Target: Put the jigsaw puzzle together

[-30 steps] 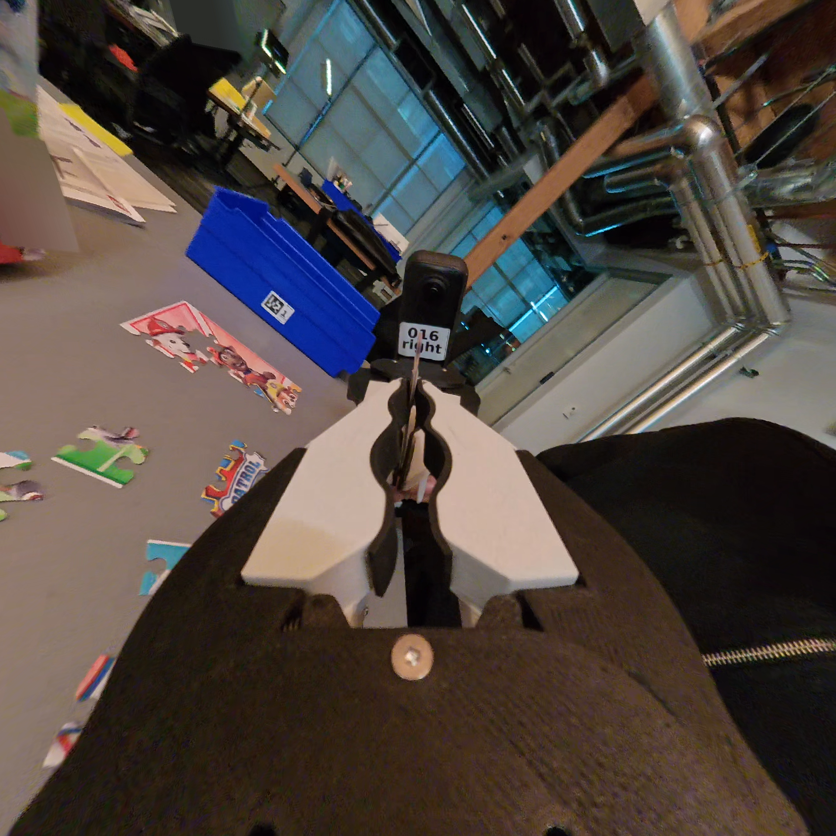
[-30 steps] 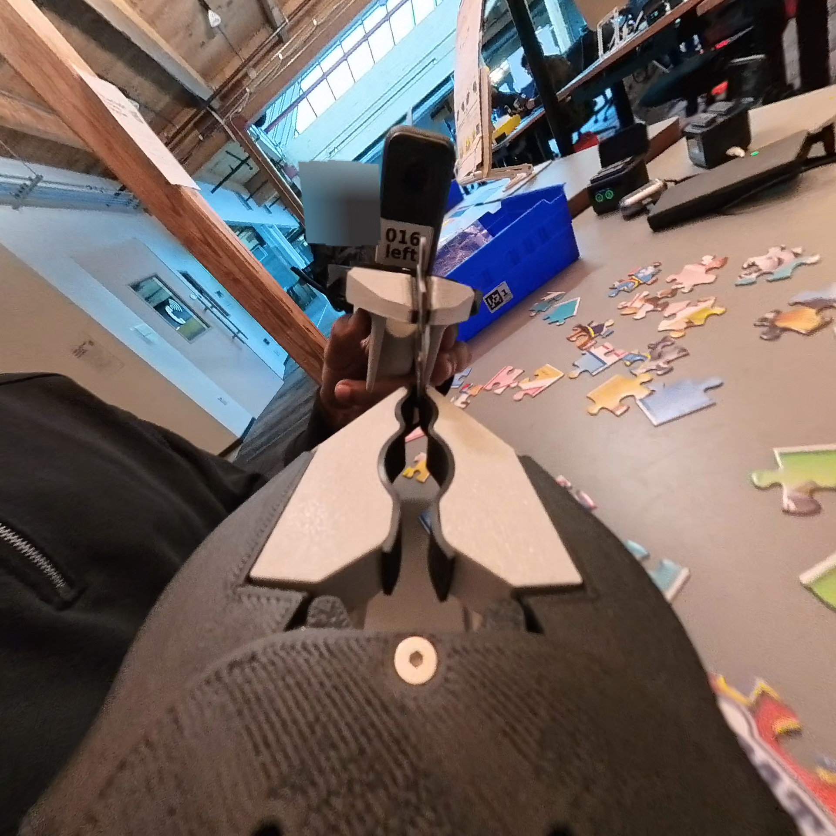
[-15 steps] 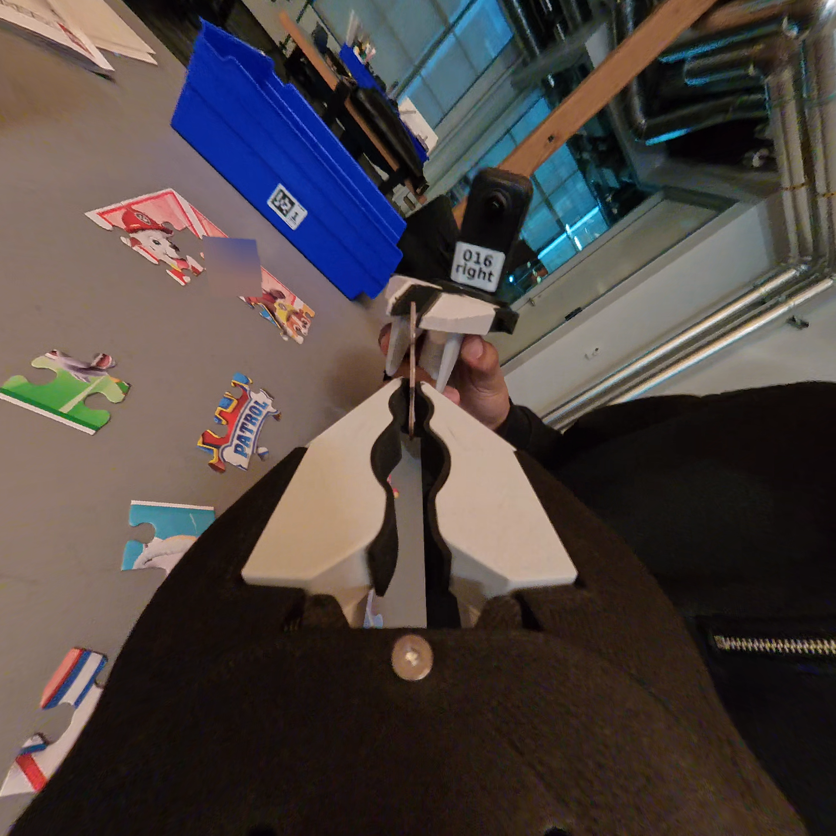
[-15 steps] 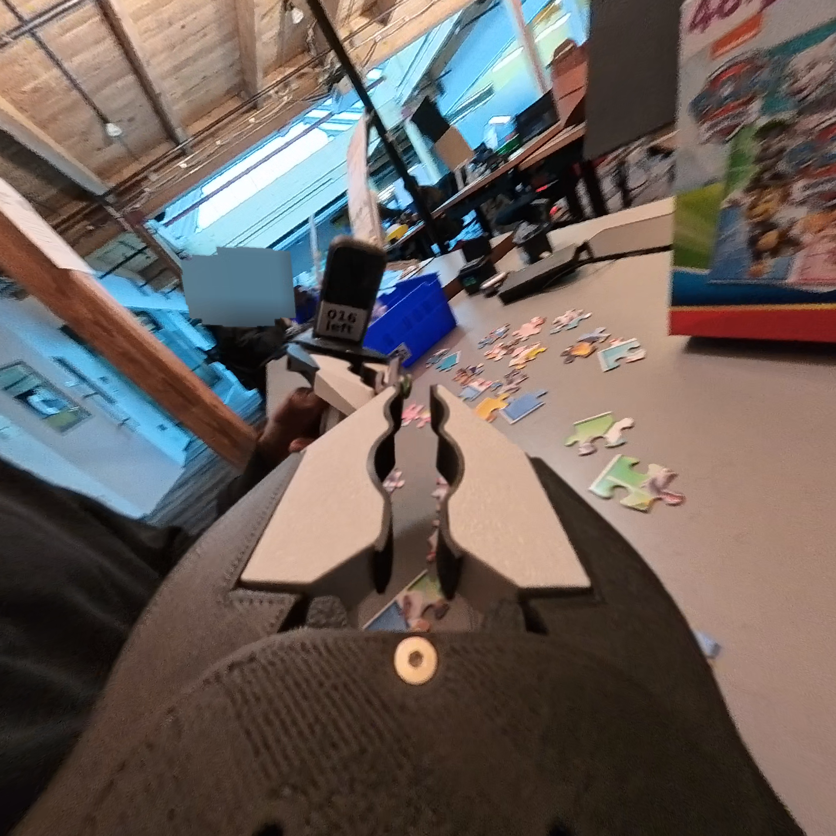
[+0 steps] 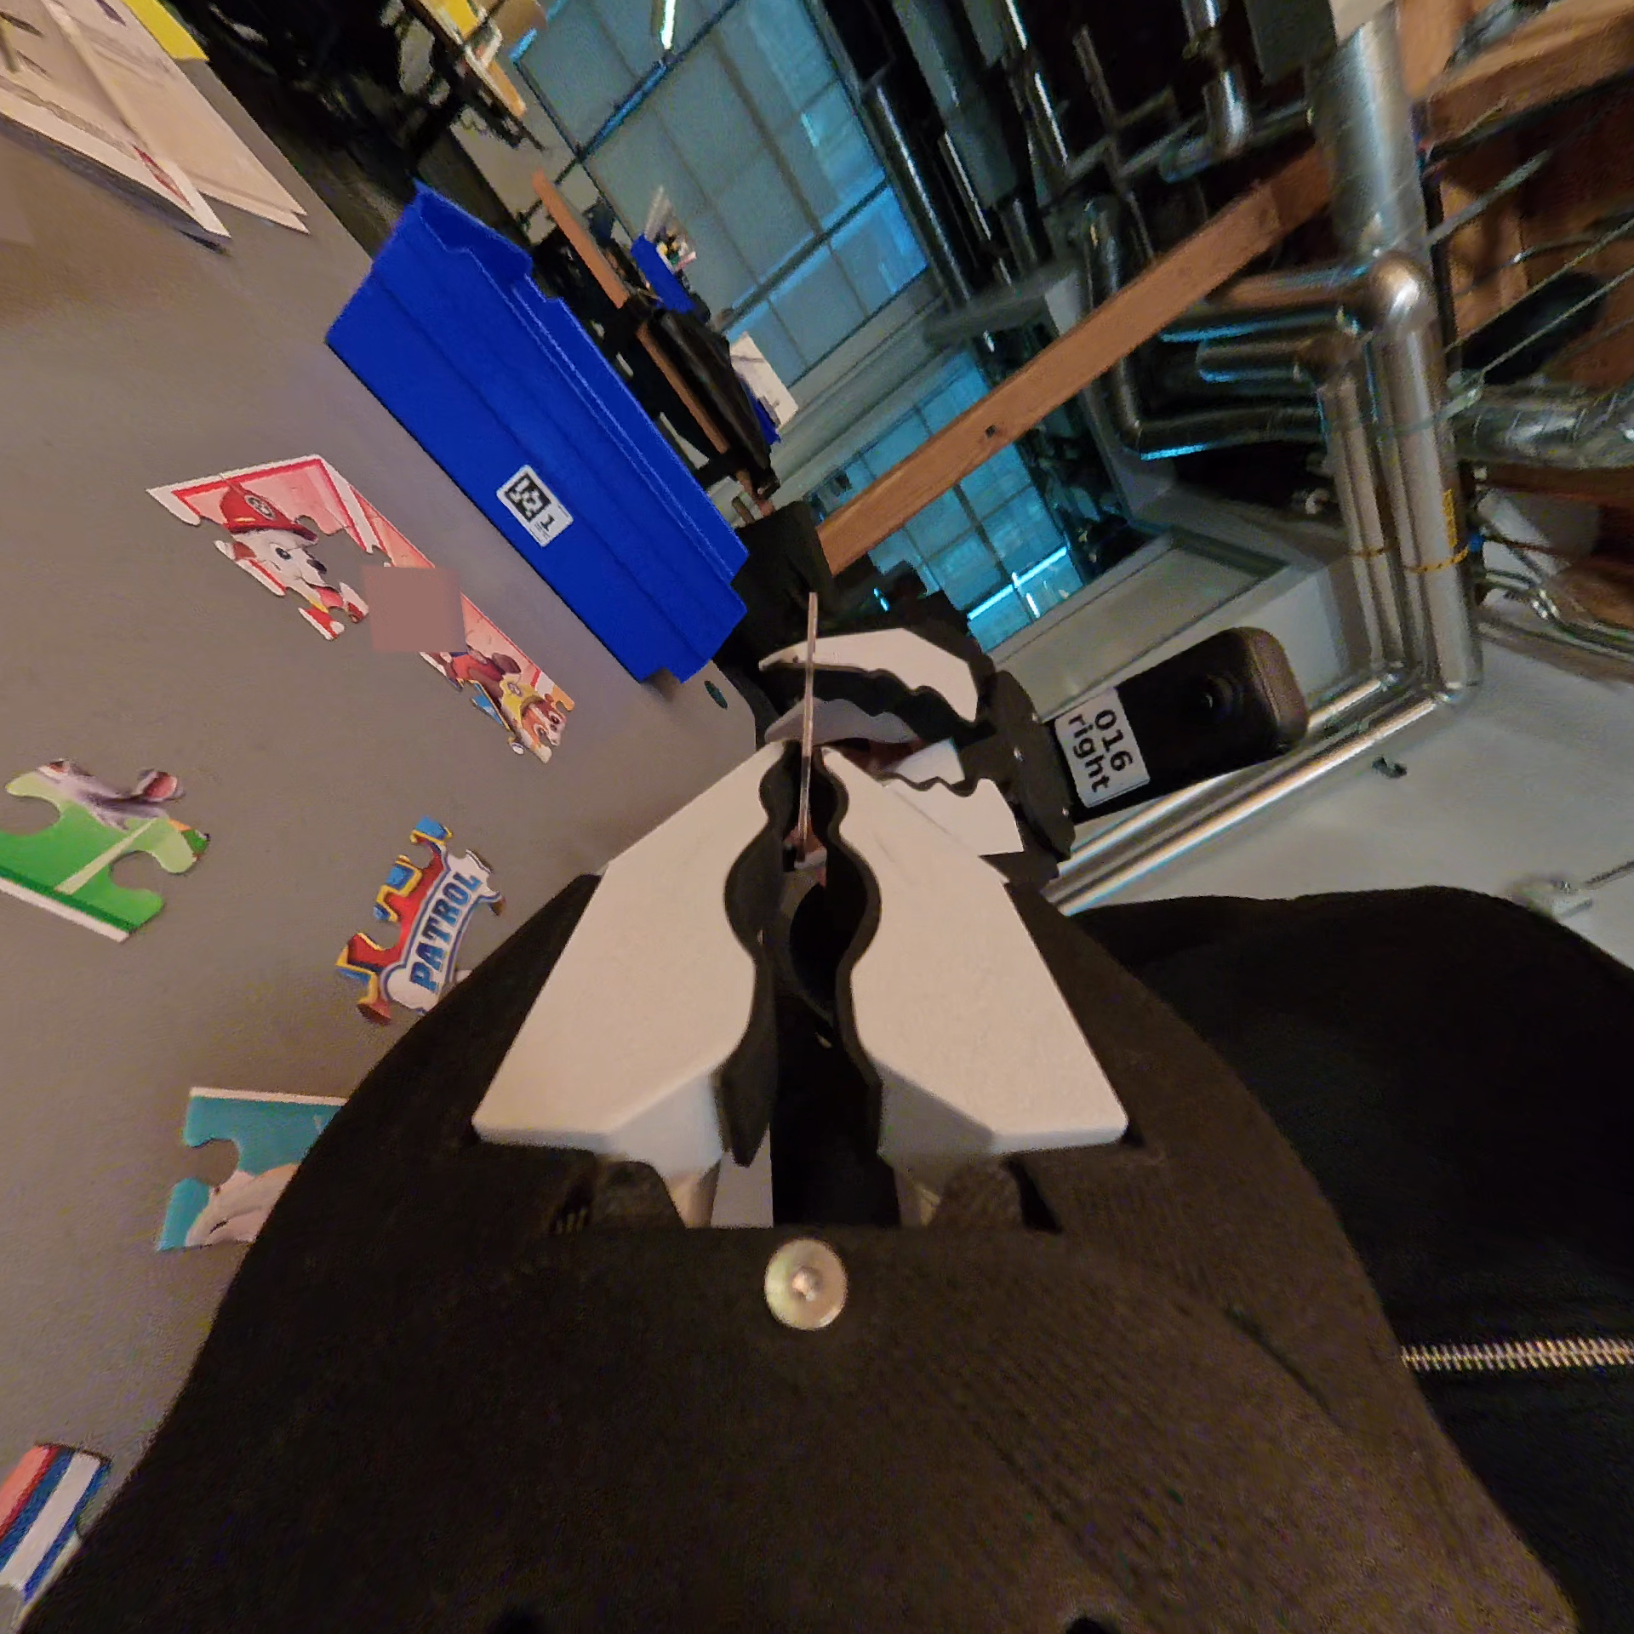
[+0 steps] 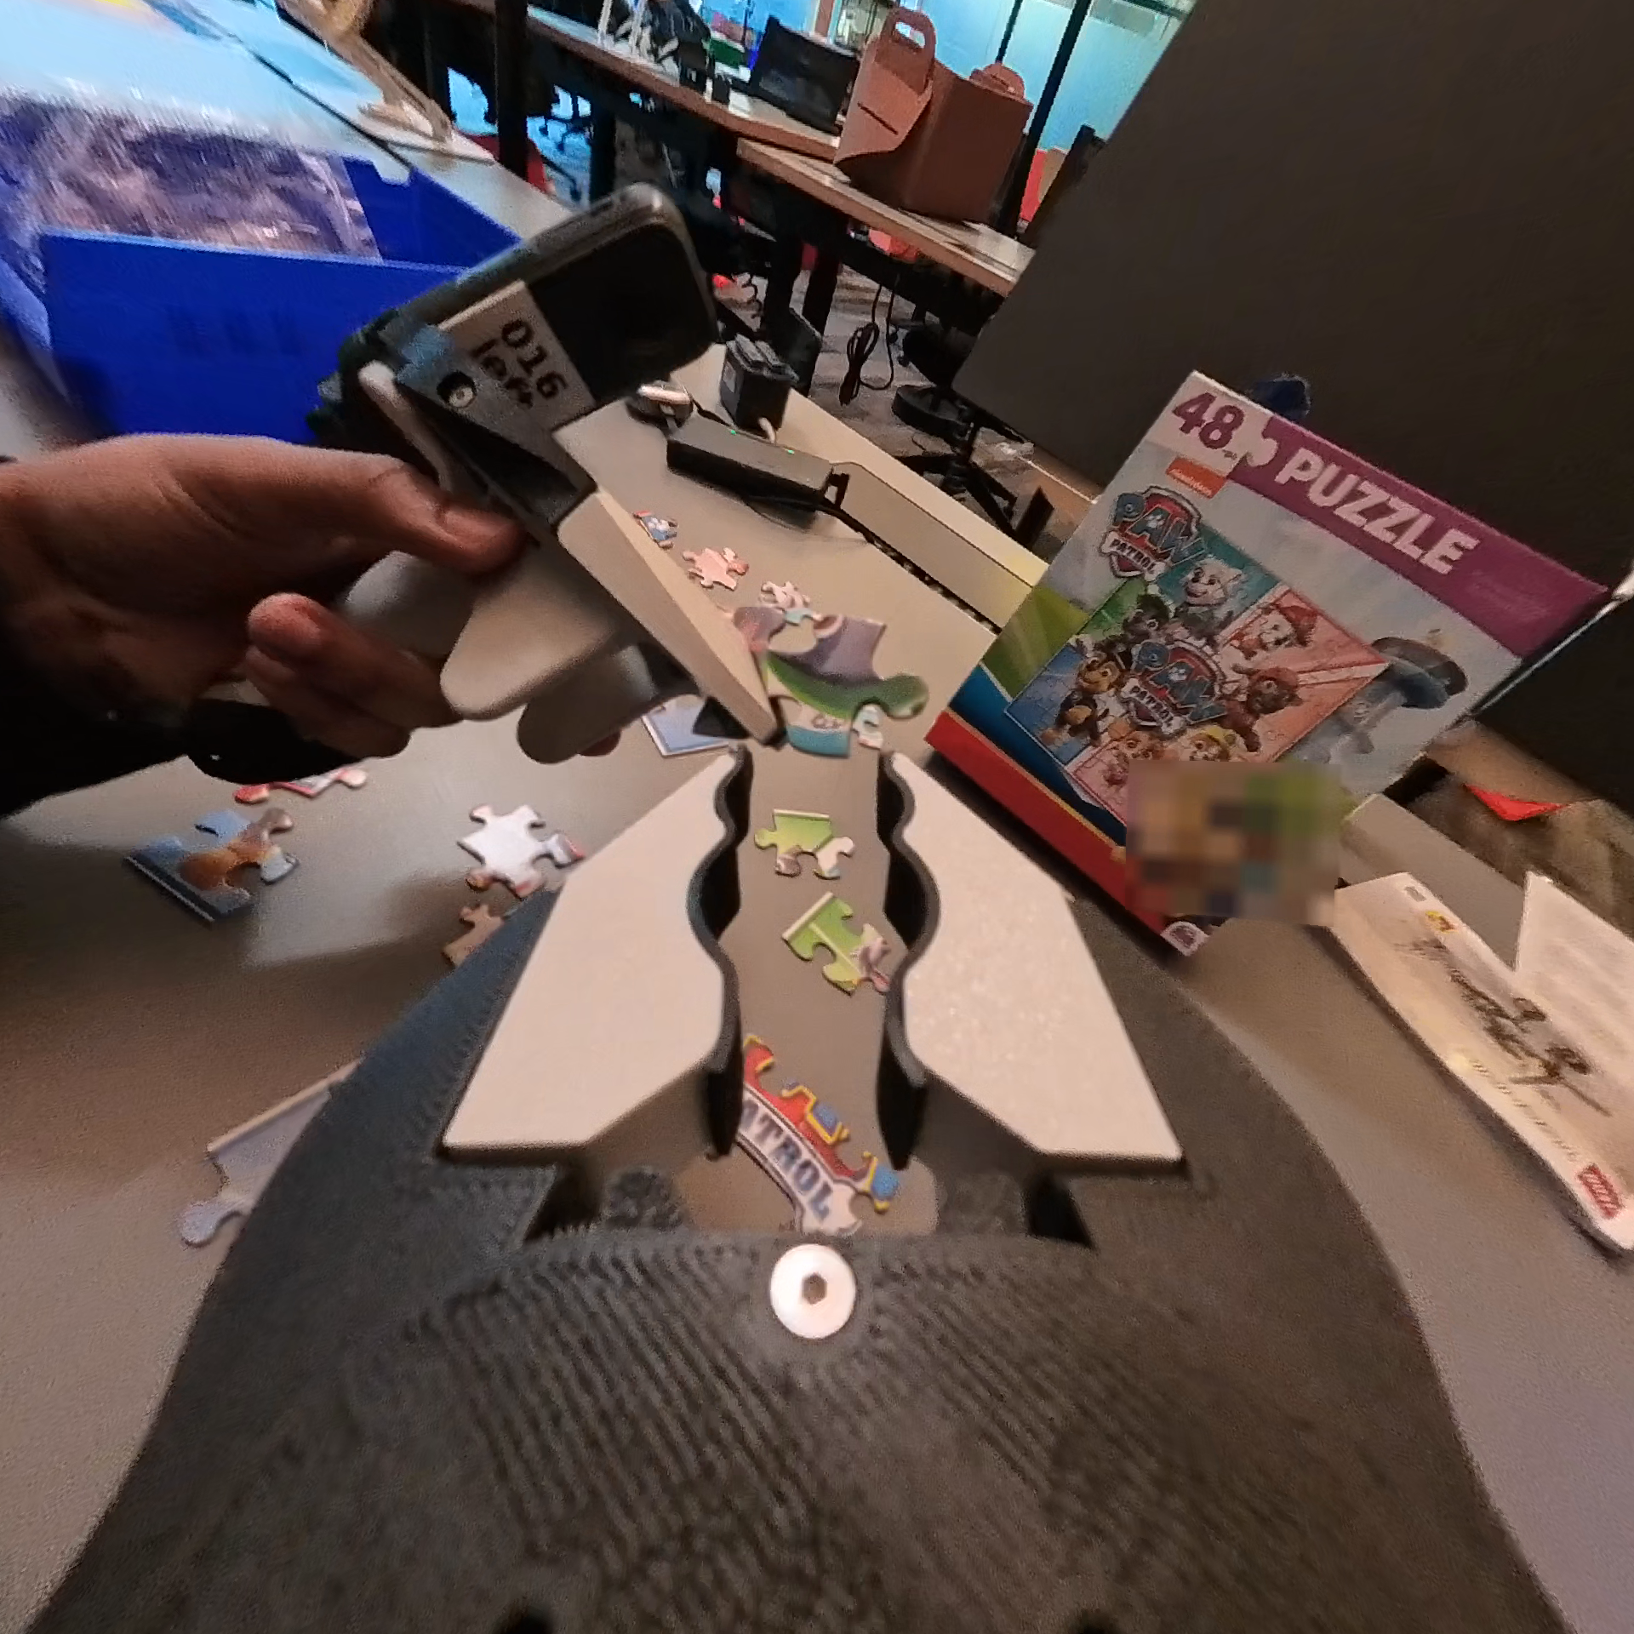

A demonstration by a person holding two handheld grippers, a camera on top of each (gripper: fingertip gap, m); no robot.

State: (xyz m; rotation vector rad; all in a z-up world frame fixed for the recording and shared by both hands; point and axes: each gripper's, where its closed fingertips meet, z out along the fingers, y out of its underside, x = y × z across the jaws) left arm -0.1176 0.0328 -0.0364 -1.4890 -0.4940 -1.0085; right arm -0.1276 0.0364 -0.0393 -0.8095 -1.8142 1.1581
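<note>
right gripper [image 6: 812, 765] has let go – a second ago both grippers were pinched on the same puzzle piece [image 6: 827, 685], now its fingers stand apart with nothing between the pads, only the table [image 6: 133, 1017] showing through. left gripper [image 5: 803, 778] has stayed clamped on the piece, which sits up in the air, gripped by one edge. the right gripper has also swung round: before it faced the left one head-on, now it lies sideways across the left one's tip.

left wrist view shows the piece edge-on only, a thin strip [image 5: 806, 707] sticking out past the closed fingertips, with the right gripper's spread fingers [image 5: 884, 654] on either side of it, not pressing. right wrist view gives the printed face – green, purple, pale blue – and the hand [image 6: 221, 584] around the left gripper's handle.

around: blue bin [image 5: 548, 442] at the far table edge, puzzle box [image 6: 1238, 637] standing upright to the right, loose pieces all over the table, a logo piece [image 5: 420, 920] near the left gripper, two green pieces [image 6: 800, 840] under the right gripper's gap, papers [image 6: 1503, 1043] right of the box. the gripper bodies block the near table in both views.
</note>
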